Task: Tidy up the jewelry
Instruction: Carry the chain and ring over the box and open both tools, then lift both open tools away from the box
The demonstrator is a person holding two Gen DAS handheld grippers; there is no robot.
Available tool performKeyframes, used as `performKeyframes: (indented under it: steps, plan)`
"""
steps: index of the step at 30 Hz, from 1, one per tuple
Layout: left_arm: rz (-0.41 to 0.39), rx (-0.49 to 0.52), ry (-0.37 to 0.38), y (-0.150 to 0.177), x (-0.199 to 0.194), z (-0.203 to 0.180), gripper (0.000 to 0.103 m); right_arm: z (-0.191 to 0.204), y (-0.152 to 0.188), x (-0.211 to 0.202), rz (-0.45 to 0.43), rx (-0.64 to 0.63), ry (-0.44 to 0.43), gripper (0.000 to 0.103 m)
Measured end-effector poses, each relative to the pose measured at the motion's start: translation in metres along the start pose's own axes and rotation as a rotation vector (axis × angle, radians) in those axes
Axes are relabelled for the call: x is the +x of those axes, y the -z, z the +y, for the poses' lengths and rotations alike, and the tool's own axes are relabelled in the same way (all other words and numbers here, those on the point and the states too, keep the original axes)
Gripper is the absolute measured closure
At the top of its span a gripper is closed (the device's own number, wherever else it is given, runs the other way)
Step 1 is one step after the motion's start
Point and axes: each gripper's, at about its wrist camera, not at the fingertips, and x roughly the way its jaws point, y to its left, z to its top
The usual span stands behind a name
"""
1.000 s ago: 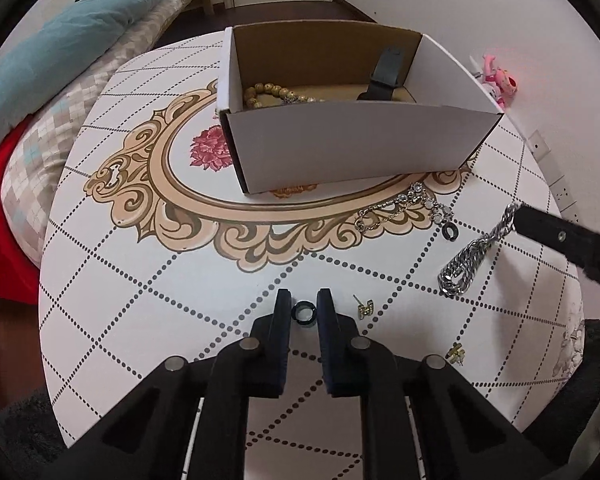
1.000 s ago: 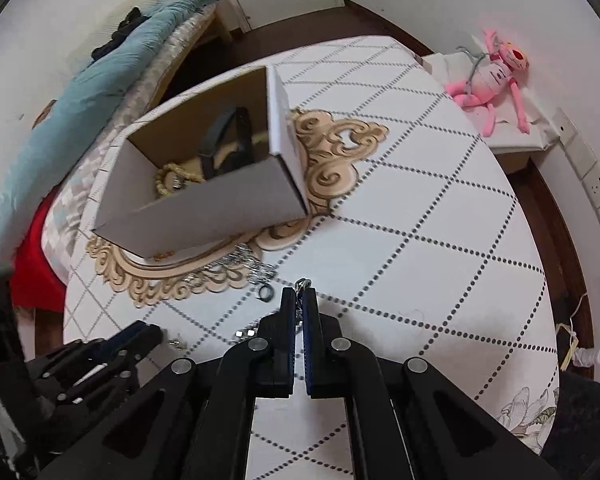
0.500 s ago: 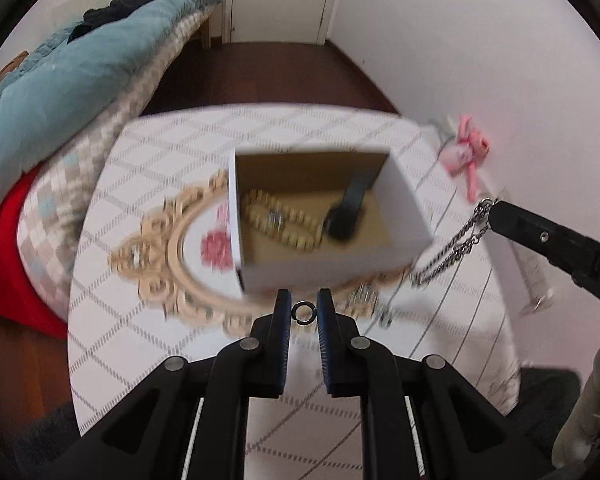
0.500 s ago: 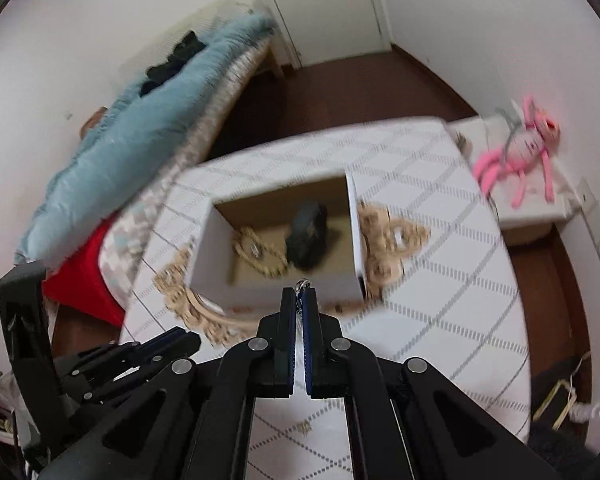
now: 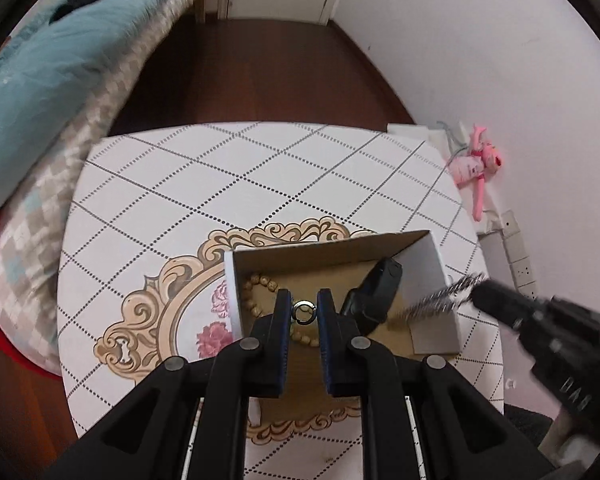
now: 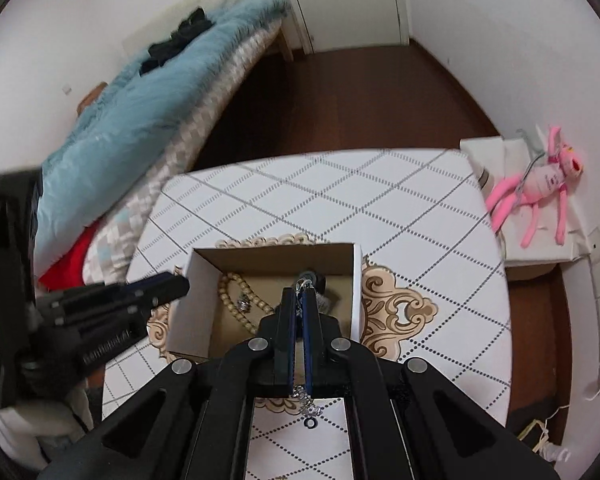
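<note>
Both grippers are matte black plastic. The left gripper has flat fingers with blue-edged pads and round silver screws on angular struts; the right gripper matches, embossed lettering showing on its body at the left wrist frame's lower right.

No readable text, label, brand, number or sign anywhere; only blurred, illegible embossed markings on the black plastic right gripper body in the left wrist view and on the black plastic left gripper body in the right wrist view.
</note>
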Motion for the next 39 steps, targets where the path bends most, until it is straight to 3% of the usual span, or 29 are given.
performKeyframes:
  steps: [3,5,7,9,10,11,12,13,14,15,17,19,28,39]
  plan:
    - [0.033,-0.023,-0.005,-0.011,0.011,0.002,0.089,0.001,-0.003,0.024,0.077,-0.011,-0.003,0.100]
    - [0.035,-0.029,-0.024,-0.016,0.012,0.002,0.074,0.000,-0.005,0.039,0.123,-0.003,0.024,0.099]
    - [0.019,-0.039,-0.052,-0.020,0.009,0.005,0.035,-0.001,-0.007,0.045,0.138,0.003,0.040,0.098]
    - [-0.015,-0.053,-0.067,-0.023,0.001,0.010,0.032,-0.002,-0.008,0.043,0.123,-0.002,0.062,0.085]
    - [-0.022,-0.056,-0.080,-0.023,-0.002,0.013,0.031,-0.001,-0.009,0.041,0.113,-0.003,0.070,0.069]
    - [-0.030,-0.061,-0.107,-0.021,-0.006,0.017,0.028,-0.001,-0.009,0.037,0.099,-0.007,0.084,0.060]
    - [-0.036,-0.065,-0.127,-0.019,-0.008,0.020,0.015,-0.001,-0.010,0.035,0.091,-0.009,0.093,0.046]
    - [-0.042,-0.068,-0.143,-0.017,-0.010,0.022,0.004,-0.001,-0.010,0.032,0.085,-0.011,0.103,0.039]
    - [-0.055,-0.071,-0.174,-0.011,-0.013,0.025,0.002,0.000,-0.009,0.030,0.079,-0.019,0.129,0.037]
    - [-0.062,-0.072,-0.194,-0.007,-0.014,0.028,0.001,0.001,-0.009,0.029,0.075,-0.029,0.166,0.034]
    - [-0.076,-0.080,-0.228,0.005,-0.015,0.033,0.001,0.000,-0.004,0.028,0.077,-0.039,0.217,0.008]
    - [-0.087,-0.081,-0.249,0.018,-0.015,0.035,0.000,0.001,0.005,0.030,0.087,-0.057,0.269,0.000]
    - [-0.068,-0.059,-0.261,0.059,-0.006,0.027,0.000,0.001,0.038,0.041,0.101,-0.057,0.316,0.000]
    - [-0.152,-0.070,-0.264,0.084,-0.045,0.009,0.000,0.003,0.055,0.000,-0.017,-0.029,0.340,0.000]
